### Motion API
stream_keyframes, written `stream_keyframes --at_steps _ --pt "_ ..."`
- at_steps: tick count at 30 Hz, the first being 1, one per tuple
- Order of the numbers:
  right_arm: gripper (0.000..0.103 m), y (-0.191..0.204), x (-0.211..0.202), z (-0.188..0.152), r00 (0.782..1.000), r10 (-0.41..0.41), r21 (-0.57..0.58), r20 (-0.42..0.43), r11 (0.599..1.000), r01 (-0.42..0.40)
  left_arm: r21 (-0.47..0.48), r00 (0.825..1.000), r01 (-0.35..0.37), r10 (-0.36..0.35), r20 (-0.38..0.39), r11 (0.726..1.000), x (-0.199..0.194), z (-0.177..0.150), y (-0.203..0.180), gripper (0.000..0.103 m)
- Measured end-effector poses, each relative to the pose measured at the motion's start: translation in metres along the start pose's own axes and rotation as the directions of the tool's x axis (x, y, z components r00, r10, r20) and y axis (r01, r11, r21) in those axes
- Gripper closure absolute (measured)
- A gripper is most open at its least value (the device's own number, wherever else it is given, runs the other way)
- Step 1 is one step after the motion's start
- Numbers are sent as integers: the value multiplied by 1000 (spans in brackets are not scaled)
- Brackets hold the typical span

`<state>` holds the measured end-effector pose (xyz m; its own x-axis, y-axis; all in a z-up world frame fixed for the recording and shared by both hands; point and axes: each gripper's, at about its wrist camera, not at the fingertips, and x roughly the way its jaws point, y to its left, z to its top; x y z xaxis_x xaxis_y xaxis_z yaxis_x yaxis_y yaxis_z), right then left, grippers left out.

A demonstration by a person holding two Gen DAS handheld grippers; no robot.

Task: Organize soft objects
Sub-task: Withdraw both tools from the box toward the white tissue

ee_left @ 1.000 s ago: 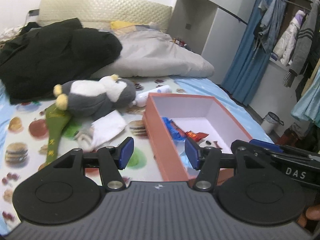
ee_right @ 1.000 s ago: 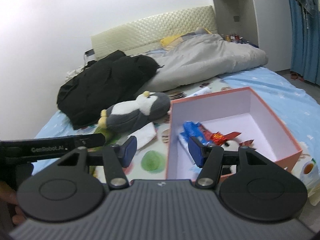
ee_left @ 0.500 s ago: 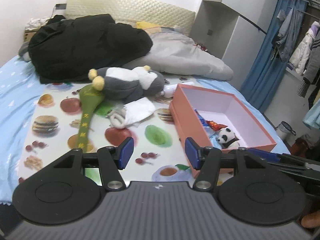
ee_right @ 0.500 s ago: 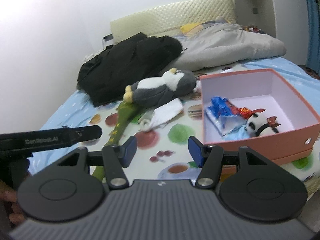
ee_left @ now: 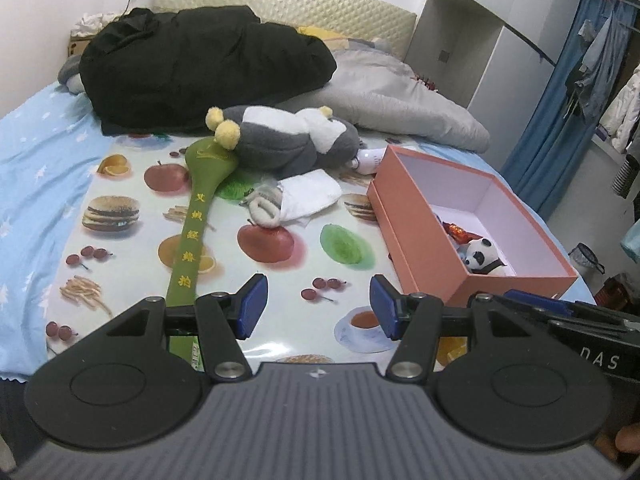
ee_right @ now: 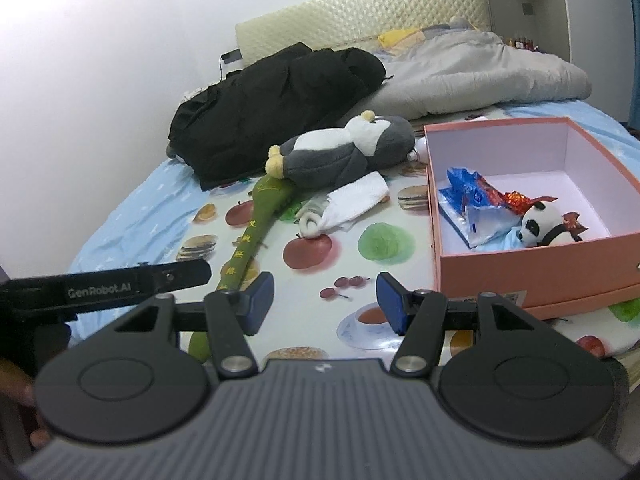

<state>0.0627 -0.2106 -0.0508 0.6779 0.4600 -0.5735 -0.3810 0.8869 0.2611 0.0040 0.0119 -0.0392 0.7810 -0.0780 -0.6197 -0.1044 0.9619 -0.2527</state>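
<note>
The left gripper (ee_left: 316,306) and right gripper (ee_right: 325,303), at lower centre of their frames, have blue-padded fingers spread wide with nothing between them, above the fruit-and-burger printed mat (ee_left: 304,240). At frame centre lie the grey-and-white plush penguin (ee_left: 288,140), the long green fabric mallet (ee_left: 196,216) and the rolled white-and-grey socks (ee_left: 296,200). At right, the open salmon-pink cardboard box (ee_right: 536,276) holds a small panda plush (ee_right: 540,224) and crumpled wrappers (ee_right: 476,204).

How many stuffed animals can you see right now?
2: a small black-and-white panda plush inside the pink cardboard box, and a large grey-and-white penguin plush lying on the fruit-print mat. Others may be hidden.
</note>
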Motion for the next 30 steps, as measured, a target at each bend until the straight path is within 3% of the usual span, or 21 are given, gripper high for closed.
stream_keyframes --at_steps 13,30 --pt "43 -5 55 20 999 -10 -1 -32 1000 10 4 998 6 -5 -67 1000 77 17 11 40" --pt "44 -9 178 61 997 -35 -2 -63 999 35 -17 992 1 -3 -127 1000 209 45 55 40"
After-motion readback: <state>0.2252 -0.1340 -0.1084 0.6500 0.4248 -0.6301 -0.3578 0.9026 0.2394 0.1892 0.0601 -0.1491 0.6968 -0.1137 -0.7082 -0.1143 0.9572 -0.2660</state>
